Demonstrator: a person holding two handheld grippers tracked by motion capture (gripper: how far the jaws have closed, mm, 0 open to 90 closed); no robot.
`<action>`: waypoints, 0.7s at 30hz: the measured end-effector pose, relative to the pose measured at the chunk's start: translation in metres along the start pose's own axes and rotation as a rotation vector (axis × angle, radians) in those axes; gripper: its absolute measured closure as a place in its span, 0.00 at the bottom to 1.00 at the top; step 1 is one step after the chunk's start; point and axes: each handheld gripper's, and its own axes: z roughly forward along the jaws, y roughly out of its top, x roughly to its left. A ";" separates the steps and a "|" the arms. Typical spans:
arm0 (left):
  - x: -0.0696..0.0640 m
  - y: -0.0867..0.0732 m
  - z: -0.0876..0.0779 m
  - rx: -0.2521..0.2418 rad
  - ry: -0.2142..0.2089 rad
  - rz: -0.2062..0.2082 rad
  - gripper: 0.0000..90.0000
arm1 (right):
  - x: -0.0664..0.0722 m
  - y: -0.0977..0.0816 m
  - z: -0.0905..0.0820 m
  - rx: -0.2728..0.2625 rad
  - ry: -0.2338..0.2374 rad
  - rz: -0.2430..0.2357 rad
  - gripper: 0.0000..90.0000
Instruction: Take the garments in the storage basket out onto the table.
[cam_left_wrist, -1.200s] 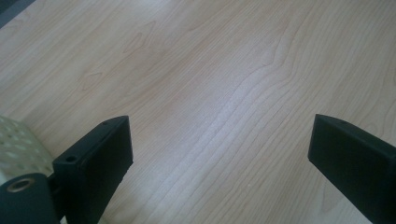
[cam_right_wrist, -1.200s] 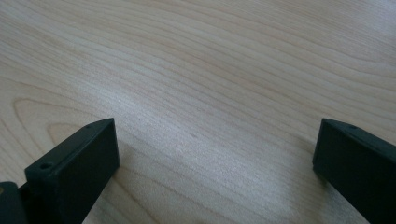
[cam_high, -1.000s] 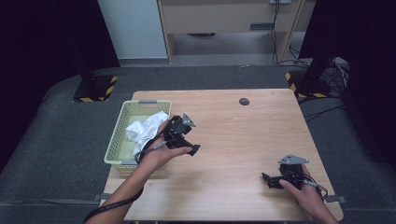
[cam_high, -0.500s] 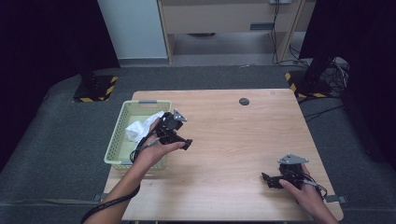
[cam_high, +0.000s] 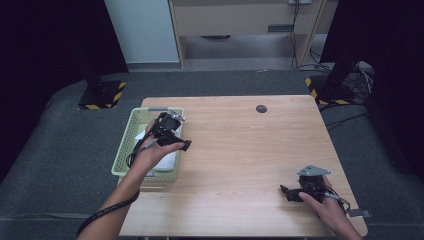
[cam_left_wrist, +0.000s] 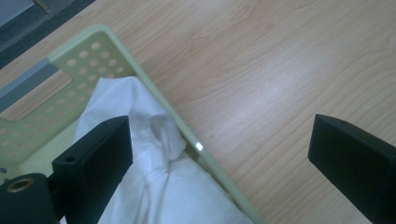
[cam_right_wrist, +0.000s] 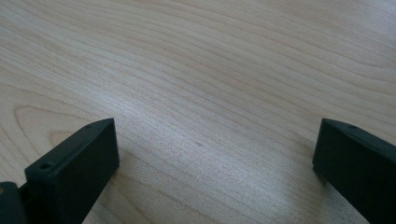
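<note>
Resting low at the near right corner of the pale wooden table (cam_high: 240, 150), the right gripper (cam_high: 291, 193) is lying idle with its black jaws spread wide and nothing between them, only smooth, fine-grained wood showing ahead of it. Farther in, the left gripper (cam_high: 185, 145) is drawing back over the pale green perforated plastic basket (cam_high: 131, 131) at the table's left edge; a second ago it was standing farther out over the tabletop, beside the basket's inner wall. Its jaws are gaping wide and empty, straddling the thin rounded rim. The crumpled white cloth (cam_left_wrist: 154, 140) is lying soft and creased inside the basket, bunched against that wall, so the drop-off is looking finished, or a fresh grab is being lined up.
</note>
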 end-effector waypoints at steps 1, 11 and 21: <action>0.000 0.000 0.000 0.000 0.000 0.000 0.06 | 0.000 0.000 0.000 0.000 0.000 0.000 0.00; 0.026 -0.013 -0.004 0.004 0.036 -0.051 0.06 | 0.000 0.000 0.000 0.000 0.000 0.000 0.00; 0.043 -0.023 0.008 0.030 0.048 -0.070 0.06 | 0.000 0.000 0.000 0.000 0.000 0.000 0.00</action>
